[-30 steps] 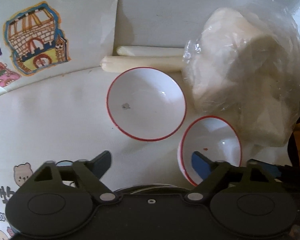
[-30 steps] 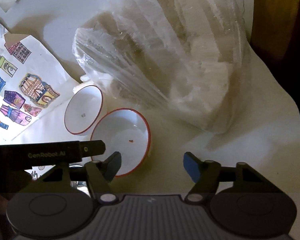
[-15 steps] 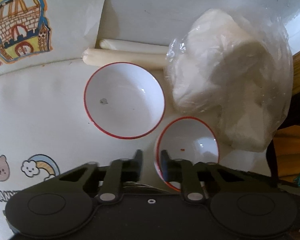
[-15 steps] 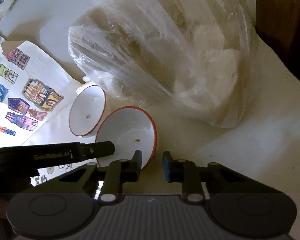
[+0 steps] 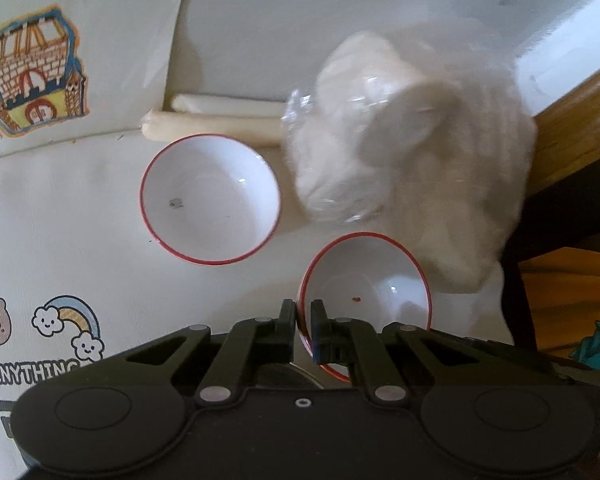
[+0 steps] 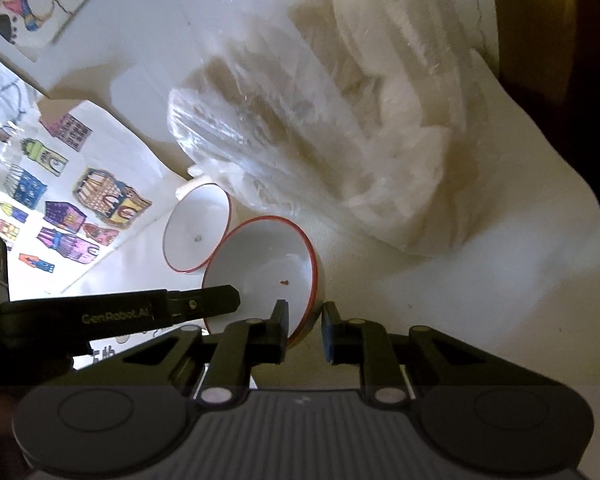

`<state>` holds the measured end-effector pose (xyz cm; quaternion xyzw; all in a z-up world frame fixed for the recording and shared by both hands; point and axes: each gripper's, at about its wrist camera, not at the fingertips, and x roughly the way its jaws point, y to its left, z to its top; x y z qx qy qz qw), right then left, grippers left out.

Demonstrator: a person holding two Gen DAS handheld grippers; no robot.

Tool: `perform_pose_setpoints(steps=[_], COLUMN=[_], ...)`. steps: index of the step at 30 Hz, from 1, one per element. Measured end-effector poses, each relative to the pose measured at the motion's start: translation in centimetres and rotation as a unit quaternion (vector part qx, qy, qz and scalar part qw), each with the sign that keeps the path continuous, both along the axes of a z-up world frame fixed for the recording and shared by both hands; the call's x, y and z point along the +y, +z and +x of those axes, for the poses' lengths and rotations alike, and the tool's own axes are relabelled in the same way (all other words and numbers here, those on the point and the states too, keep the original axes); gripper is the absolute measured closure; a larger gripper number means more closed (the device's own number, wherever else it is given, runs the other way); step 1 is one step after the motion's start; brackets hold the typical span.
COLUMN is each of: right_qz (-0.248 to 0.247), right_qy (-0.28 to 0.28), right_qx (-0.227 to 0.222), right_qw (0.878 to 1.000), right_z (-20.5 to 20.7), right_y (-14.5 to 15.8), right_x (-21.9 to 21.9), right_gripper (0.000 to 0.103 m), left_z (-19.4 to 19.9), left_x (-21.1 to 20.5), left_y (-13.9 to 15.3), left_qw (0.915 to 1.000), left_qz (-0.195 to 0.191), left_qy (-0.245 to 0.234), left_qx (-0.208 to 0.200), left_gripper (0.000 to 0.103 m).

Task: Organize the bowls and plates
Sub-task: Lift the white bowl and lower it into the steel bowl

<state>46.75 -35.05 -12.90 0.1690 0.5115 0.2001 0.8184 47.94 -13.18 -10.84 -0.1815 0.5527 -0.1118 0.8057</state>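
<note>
Two white bowls with red rims sit on a white table. The near bowl (image 5: 366,280) (image 6: 264,268) has a small red speck inside and looks tilted and lifted. My left gripper (image 5: 303,320) is shut on its left rim. My right gripper (image 6: 305,322) is shut on its right rim, one finger inside and one outside. The far bowl (image 5: 210,198) (image 6: 198,226) has a dark speck inside and stands free, beyond and to the left of the held bowl. The left gripper's finger (image 6: 196,306) shows in the right wrist view.
A clear plastic bag of white foam pieces (image 5: 412,184) (image 6: 332,120) lies right behind the bowls. Two white rolls (image 5: 216,120) lie behind the far bowl. Sticker sheets (image 5: 32,76) (image 6: 60,196) cover the left. A wooden edge (image 5: 580,120) bounds the right.
Both grippers have closed from open onto the near bowl's rim. The bowl has tilted and lifted slightly, and both views have shifted.
</note>
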Motion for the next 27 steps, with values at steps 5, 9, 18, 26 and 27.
perform_pose_setpoints(steps=[5,9,18,26,27], right_qz=[0.007,0.01,0.019,0.017,0.016], right_qy=[0.001,-0.003,-0.017,-0.028,-0.029], right_qx=[-0.008,-0.012,-0.016,-0.005,-0.003], right_qw=[1.0,1.0,1.0,0.999,0.999], right_z=[-1.4,-2.8,-6.0,-8.8,-9.0], right_y=[1.1,1.6,2.2,1.9,1.9], right_x=[-1.6,-3.3,-6.4,-9.2,-9.6], right_gripper=[0.084,0.083,0.083,0.083,0.083], left_z=[-1.2,-2.2,-4.8,-6.9,-7.2], left_x=[-1.3,-2.3,-5.1,-7.7,-8.0], left_y=[1.9,3.0,5.1,5.0,4.8], left_qw=[0.9997,0.9992,0.9975,0.995,0.9947], left_qz=[-0.005,-0.009,-0.013,-0.013,-0.013], left_qy=[-0.016,-0.03,-0.063,-0.097,-0.101], left_qx=[-0.017,-0.024,-0.029,-0.018,-0.015], left_gripper=[0.096,0.096,0.096,0.096,0.096])
